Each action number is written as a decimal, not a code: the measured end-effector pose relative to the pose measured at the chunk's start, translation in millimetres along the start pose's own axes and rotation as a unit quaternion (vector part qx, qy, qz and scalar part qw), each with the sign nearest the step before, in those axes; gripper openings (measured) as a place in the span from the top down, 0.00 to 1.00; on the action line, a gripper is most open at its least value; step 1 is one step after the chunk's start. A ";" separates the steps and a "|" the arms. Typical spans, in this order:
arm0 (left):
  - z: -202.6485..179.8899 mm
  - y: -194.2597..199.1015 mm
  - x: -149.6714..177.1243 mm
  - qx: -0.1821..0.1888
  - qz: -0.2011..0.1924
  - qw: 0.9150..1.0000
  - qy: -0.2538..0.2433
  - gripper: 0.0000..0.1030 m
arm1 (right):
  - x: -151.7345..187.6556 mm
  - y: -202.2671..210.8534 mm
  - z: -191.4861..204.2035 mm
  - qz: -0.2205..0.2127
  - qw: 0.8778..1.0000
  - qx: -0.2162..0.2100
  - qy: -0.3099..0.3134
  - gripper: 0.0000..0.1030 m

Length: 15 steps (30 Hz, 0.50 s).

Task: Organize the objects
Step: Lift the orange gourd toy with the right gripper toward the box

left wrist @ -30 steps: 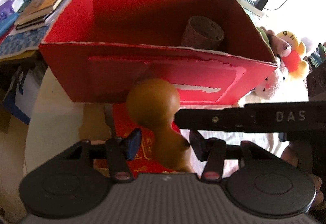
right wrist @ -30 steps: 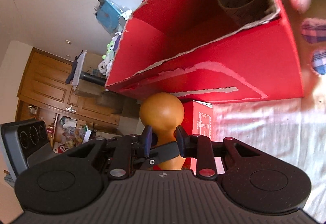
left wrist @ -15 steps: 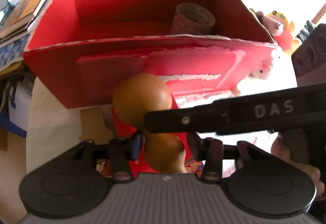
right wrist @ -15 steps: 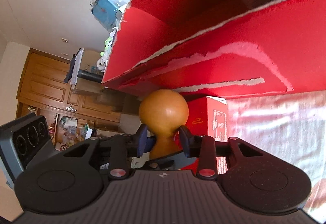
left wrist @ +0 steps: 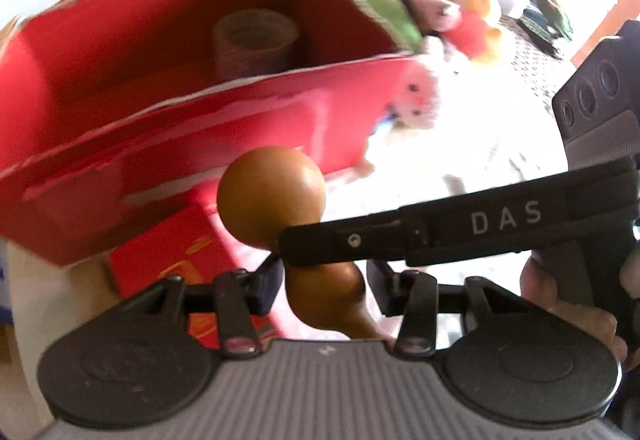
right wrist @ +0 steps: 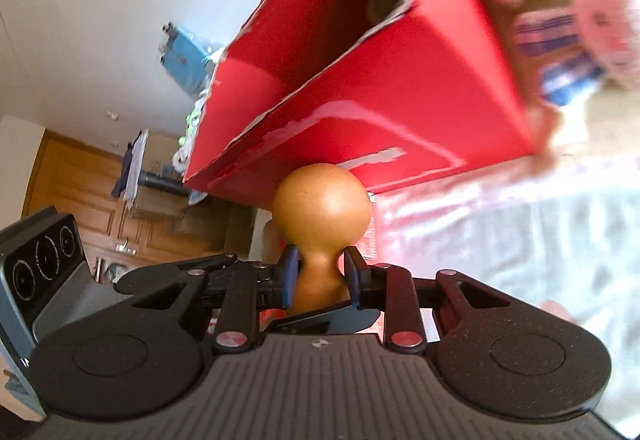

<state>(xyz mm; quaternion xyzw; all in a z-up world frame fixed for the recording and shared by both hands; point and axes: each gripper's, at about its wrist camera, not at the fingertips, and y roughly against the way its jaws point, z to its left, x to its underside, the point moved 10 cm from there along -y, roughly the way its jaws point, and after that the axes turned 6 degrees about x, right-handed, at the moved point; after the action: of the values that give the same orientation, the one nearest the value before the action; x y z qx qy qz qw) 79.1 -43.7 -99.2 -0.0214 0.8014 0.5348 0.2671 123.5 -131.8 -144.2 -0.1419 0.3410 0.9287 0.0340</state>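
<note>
Right tool [right wrist: 321,278] pinches the waist of the gourd [right wrist: 321,213], jaws closed to neck width, bulb fwd. Left tool [left wrist: 324,286] brackets the lower bulb w/ jaws parted; contact on either side cannot be told. Vs. 1 s ago, the view has swung right: red box [left wrist: 132,143] now sits left & far, plush toys [left wrist: 460,19] centre-far; the left tool has not let go fully nor closed. Gourd is held in the air near the box front, above a small red carton [left wrist: 168,260]; paper cup [left wrist: 254,39] already inside. Judged: transfer to box pending.
</note>
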 end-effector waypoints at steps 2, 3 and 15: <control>-13.8 -2.0 -4.4 0.008 0.000 1.000 -0.020 0.54 | -0.2 14.0 -8.0 -0.016 1.000 0.004 -0.005 0.73; -21.0 -2.6 -7.0 0.012 0.000 0.999 -0.030 0.54 | -0.5 21.7 -11.7 -0.025 1.000 0.006 -0.009 0.73; -76.1 13.7 -44.0 0.052 -0.048 0.991 -0.112 0.54 | -20.1 83.7 -8.5 -0.136 0.989 0.047 0.022 0.73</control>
<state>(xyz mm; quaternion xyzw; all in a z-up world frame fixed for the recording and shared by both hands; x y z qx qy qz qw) 81.6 -115.0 -46.1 0.0138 0.7915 0.4776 0.3812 131.5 -200.6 -92.4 -0.2057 0.3621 0.8951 0.1594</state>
